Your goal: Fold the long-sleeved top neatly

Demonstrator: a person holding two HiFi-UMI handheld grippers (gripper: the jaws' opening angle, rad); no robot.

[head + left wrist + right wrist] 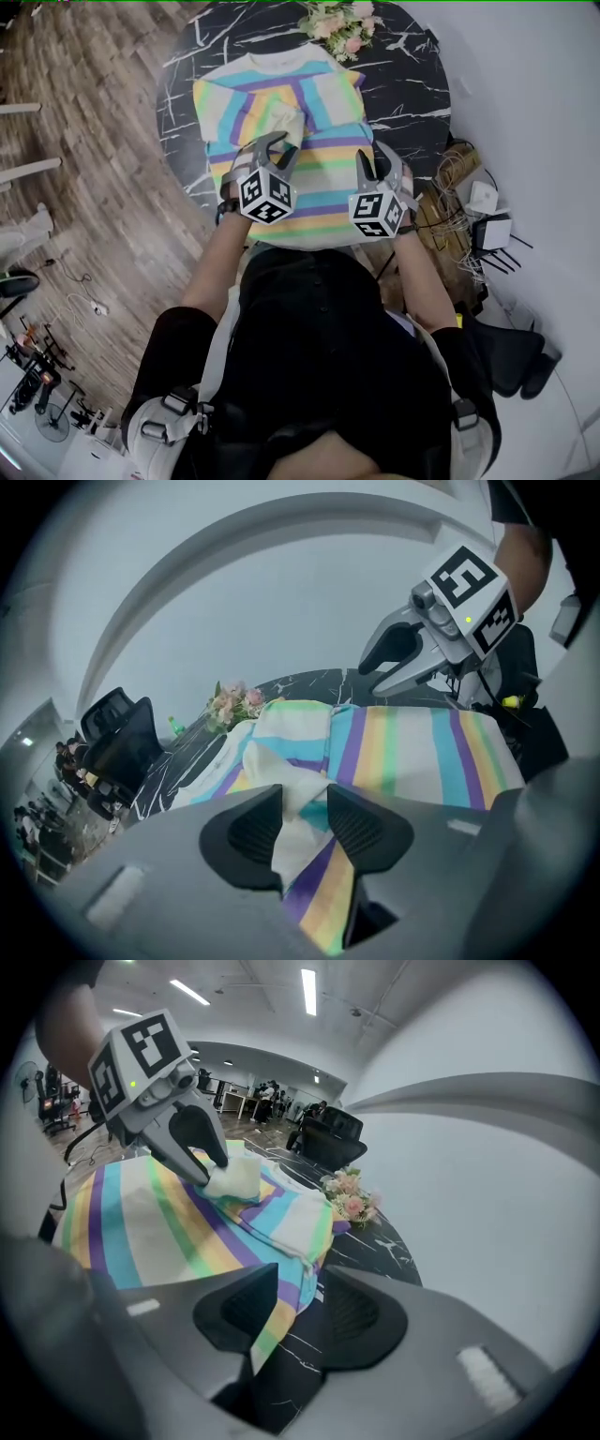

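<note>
1. Black round bench (183, 112) with white veins, wood floor (84, 141) all around, pink flowers (337, 23) at the far edge.
2. Striped long-sleeved top (319, 103): lies flat on the bench and fills most of the middle.
3. Points with its white collar (277, 61) toward the flowers and its hem (319, 234) toward the person. Long line from collar to hem, straight away from the person.
4. One sleeve (281, 117) folded in over the chest, with a white cuff bunched up at its end.
5. Left hand-held gripper (286, 145): sits right over that cuff. Jaws partly apart, sleeve cloth between them, but loose and not squeezed, as far as can be seen.
6. Right hand-held gripper (373, 155): sits at the right side of the top, nearer the hem. Jaws about half apart, the cloth edge between them, not squeezed, bare bench showing in the gap.
7. Risk one: cuff catching on a rough pad when the left hand-held gripper lifts off, pulling the sleeve back out of its fold.
8. Risk two: bunched cuff left as a lump, making the next fold bumpy and crooked.
9. Risk three: right jaws closing on only a thin edge, cloth slipping out halfway through a fold.
10. Risk four: smooth bench and a hard tug, whole top sliding and turning, hem slipping over the near edge.
11. Risk five: collar close to the flowers, so a push that way knocking them.
</note>
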